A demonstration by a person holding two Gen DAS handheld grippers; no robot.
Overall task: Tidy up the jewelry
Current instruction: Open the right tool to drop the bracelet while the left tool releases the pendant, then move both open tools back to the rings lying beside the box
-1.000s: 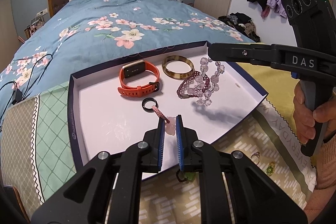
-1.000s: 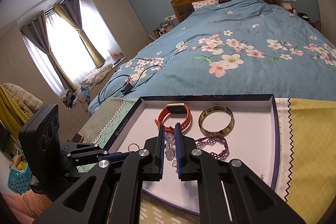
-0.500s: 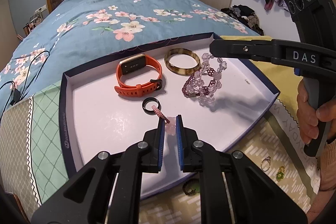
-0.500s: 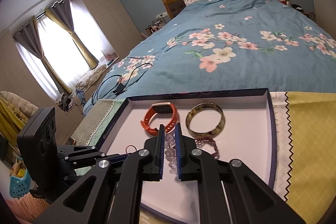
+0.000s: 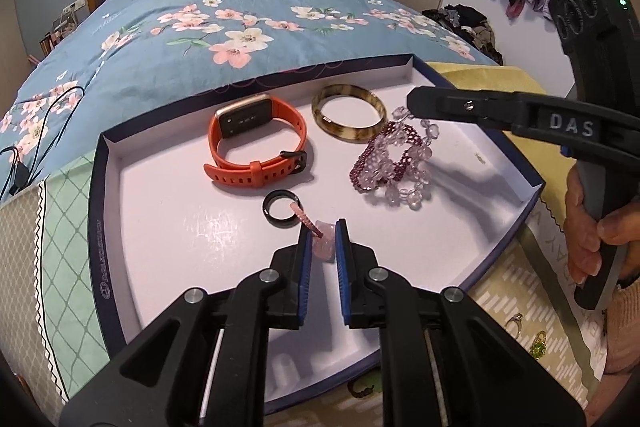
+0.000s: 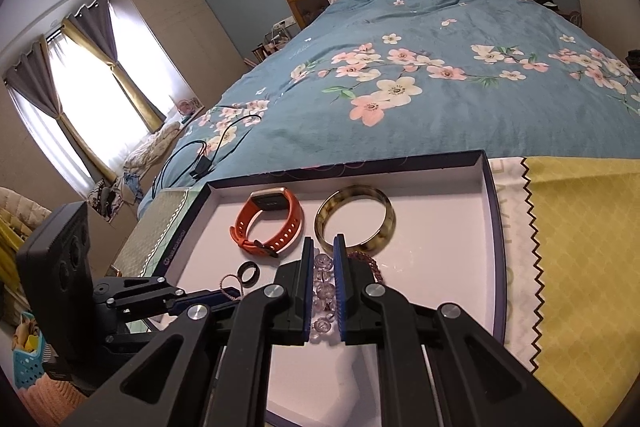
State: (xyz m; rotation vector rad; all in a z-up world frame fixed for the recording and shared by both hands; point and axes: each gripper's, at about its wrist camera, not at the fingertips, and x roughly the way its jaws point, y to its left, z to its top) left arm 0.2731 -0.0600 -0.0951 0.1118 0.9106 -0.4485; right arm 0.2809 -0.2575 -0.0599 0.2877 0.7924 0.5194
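Presently catalogued, tray (image 5: 108, 195) on bed end: white floor, dark rim.

Item, pink pendant (image 5: 325, 245): pale pink stone on a short pink cord. Clamped between the blue pads of the left gripper (image 5: 322, 239), low over the tray's near middle. Cord running up and to the left from the jaws, its far end lying across the rim of the black ring (image 5: 281, 207). Long axis thus roughly along the gripper's own line of reach, tilted left. Whether the stone touches the tray floor: not readable from this angle.

Item, clear bead bracelet (image 6: 323, 287): pinched between the narrowly closed jaws of the right gripper (image 6: 322, 259), beads strung in a line between the pads, a few trailing beyond. In the left wrist view, bracelet draped over the purple bead bracelet (image 5: 404, 147), partly resting in the tray's right half.

Item, orange watch (image 5: 256, 147): far left-centre of tray, strap looped. Item, tortoiseshell bangle (image 5: 348, 111): just beside the watch, to its right, flat.

Outside tray, on patterned cloth near right hand (image 5: 588, 227): small ring (image 5: 514, 321) and green-stone piece (image 5: 538, 349), well apart from both grippers.

Judged relation for the coming move: pendant directly ahead of and inside the left gripper, nearer that hand by far; ring just beyond the tips, so a release here likely leaves cord tangled over it. Bare floor available to the left of the ring.
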